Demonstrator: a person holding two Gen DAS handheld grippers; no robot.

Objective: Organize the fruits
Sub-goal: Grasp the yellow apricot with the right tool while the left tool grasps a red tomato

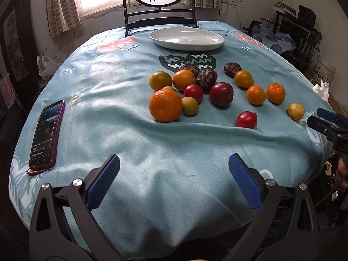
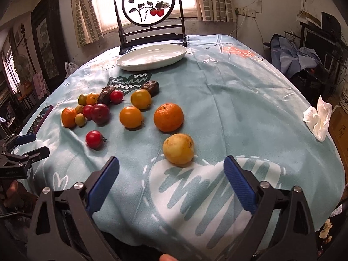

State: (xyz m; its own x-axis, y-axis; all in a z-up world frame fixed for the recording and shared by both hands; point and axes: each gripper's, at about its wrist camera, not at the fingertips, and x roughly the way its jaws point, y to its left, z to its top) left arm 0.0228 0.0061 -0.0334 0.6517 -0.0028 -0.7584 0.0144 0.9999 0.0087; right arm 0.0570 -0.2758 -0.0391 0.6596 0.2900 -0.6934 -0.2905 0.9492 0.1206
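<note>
L gripper (image 1: pixel 174 174) fingers wide apart, holding nothing, over bare cloth (image 1: pixel 130 130). R gripper (image 2: pixel 171 174) also spread wide, empty; yellow fruit (image 2: pixel 178 148) just ahead, untouched.

The left tool (image 1: pixel 174 182) has matte black triangular arms with cut-out slots, round silver screws at the pivots, and ribbed blue pads (image 1: pixel 244 182). The right tool (image 2: pixel 171 180) is built the same, blue pads (image 2: pixel 238 182) on black fingers.
</note>
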